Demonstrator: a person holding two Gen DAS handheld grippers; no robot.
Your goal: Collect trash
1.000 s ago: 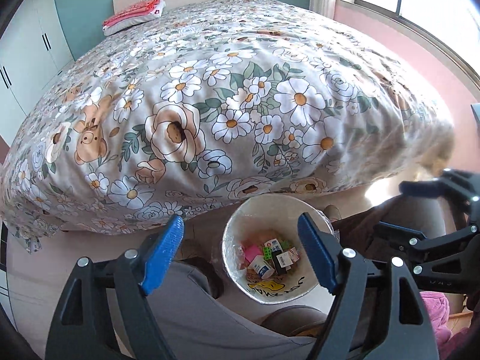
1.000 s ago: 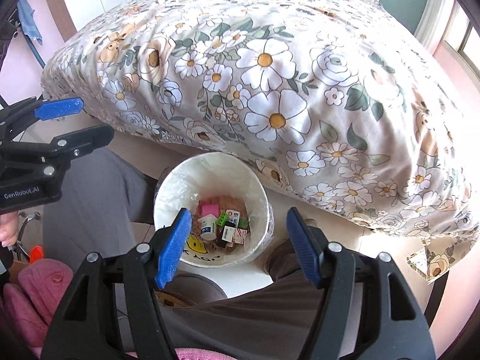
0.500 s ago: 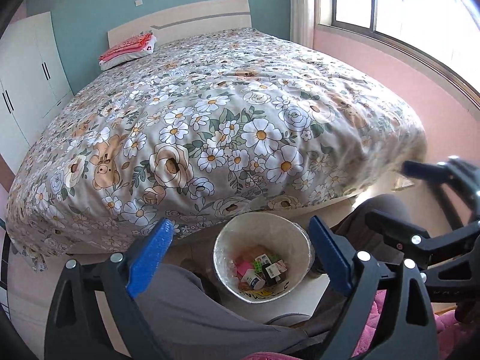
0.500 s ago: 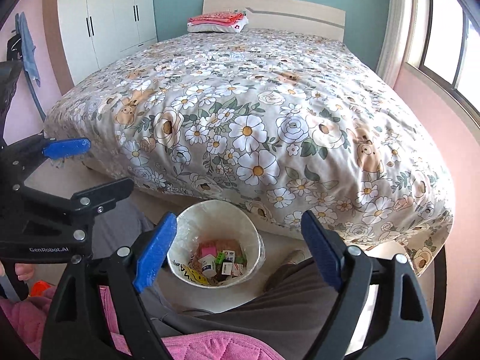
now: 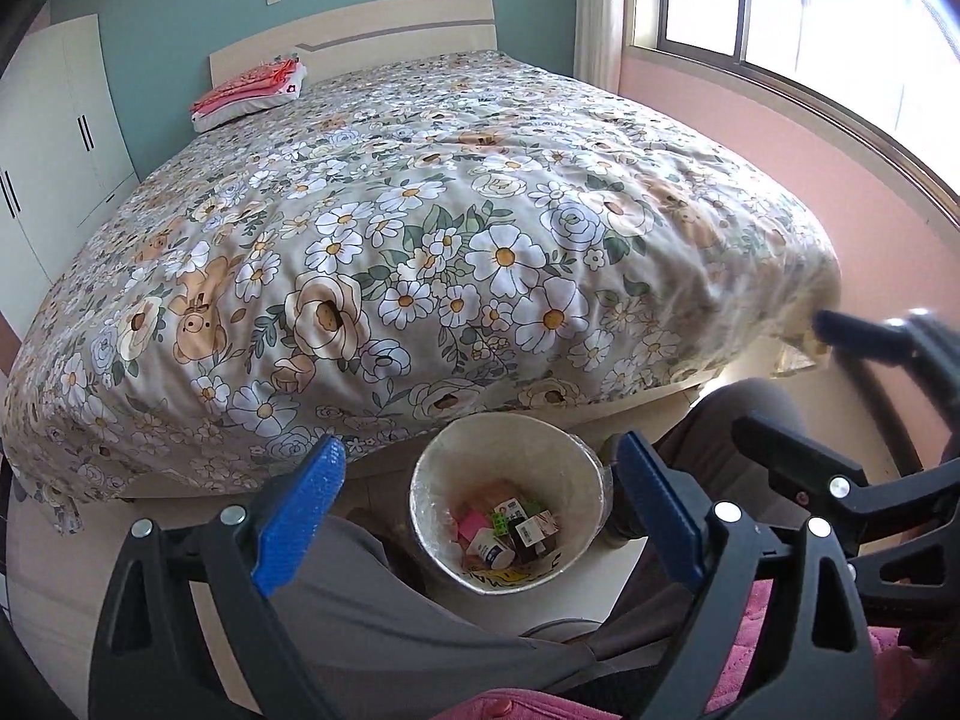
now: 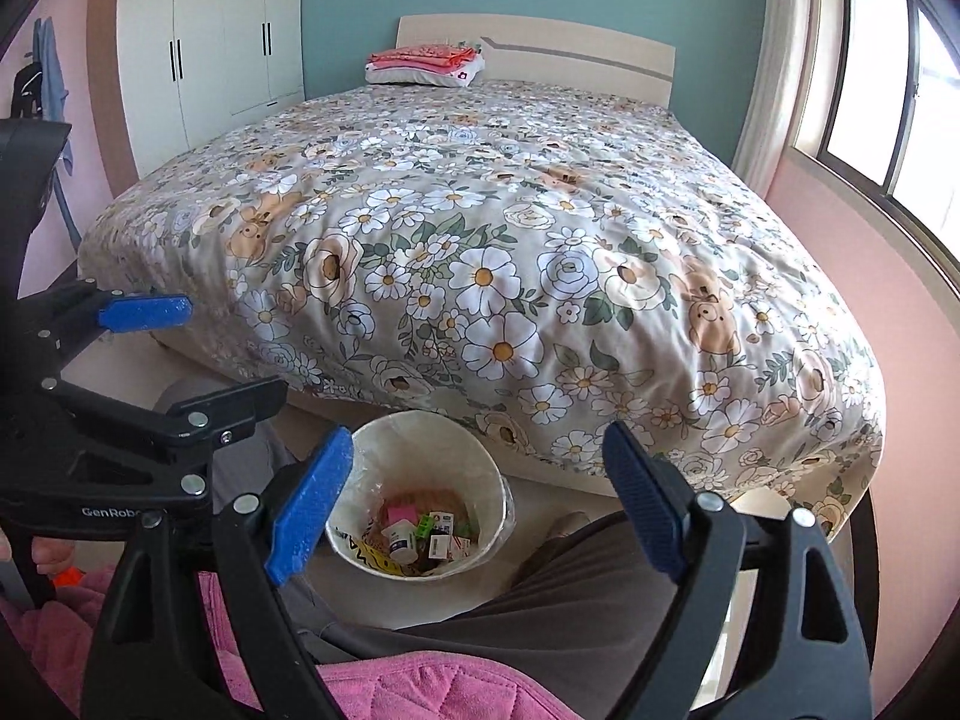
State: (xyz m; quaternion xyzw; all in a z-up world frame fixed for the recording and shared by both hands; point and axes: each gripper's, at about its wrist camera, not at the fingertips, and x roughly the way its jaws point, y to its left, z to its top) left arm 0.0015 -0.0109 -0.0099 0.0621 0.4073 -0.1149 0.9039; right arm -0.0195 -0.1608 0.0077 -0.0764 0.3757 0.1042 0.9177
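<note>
With your left claw point(image 5: 480, 516) and right claw point(image 6: 474, 492) both gaping wide and empty above the trash bin point(image 6: 420, 462) on the floor between your knees, a careless swing could tip it and spill the trash point(image 6: 423, 531).

**Bright daylight, strong fisheye bend**

Daylight pours through the window point(image 5: 780, 0) at right, blown out to white glare. The bed point(image 5: 420, 240) is evenly lit and sharp. Edges curve and darken into black corners; near fingers point(image 6: 309, 501) look slightly soft.

hidden: waste bin point(image 5: 576, 468) base – behind knee | labels on trash point(image 6: 420, 531) – unreadable
</note>
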